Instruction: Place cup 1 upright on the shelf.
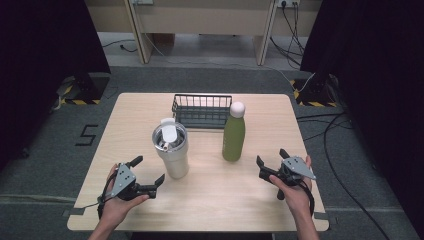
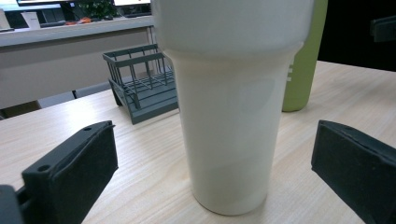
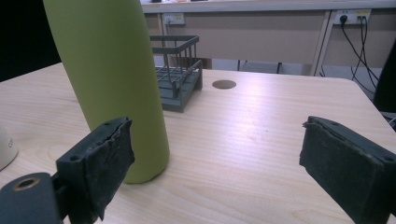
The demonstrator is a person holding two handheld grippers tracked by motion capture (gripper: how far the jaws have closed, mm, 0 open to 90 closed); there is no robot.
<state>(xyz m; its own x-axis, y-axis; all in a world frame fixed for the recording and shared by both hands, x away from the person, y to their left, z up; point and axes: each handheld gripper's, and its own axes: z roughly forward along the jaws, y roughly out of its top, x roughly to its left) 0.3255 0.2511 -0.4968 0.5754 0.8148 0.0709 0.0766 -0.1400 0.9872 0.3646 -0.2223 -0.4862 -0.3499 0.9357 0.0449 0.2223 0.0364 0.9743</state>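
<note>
A: High view, item one: cream tumbler (image 1: 171, 150), left of frame centre, upright on table (image 1: 250, 200), lidded. Left gripper (image 1: 148, 176) just below it at lower left, jaws spread wide, nothing between them.

B: Left gripper view: tumbler (image 2: 231, 121) dead centre between both black pads, clear gaps either side. Handling?

A: Likely rigid, smooth-walled, possibly slippery; weight unknown, contents hidden under lid. Best taken low on narrow lower body, beneath wide shoulder, squarely across.

B: Item two?

A: Green bottle (image 1: 233, 135), right of centre, upright, white cap. Right gripper (image 1: 270, 162) at lower right, released, empty.

B: Right gripper view: bottle (image 3: 114, 79) at left of frame, behind left pad, not between pads.

A: Judged hard, tall, narrow-based, so tippy; grasp mid-body. Behind both, grey wire basket (image 1: 202, 111), upper centre.
</note>
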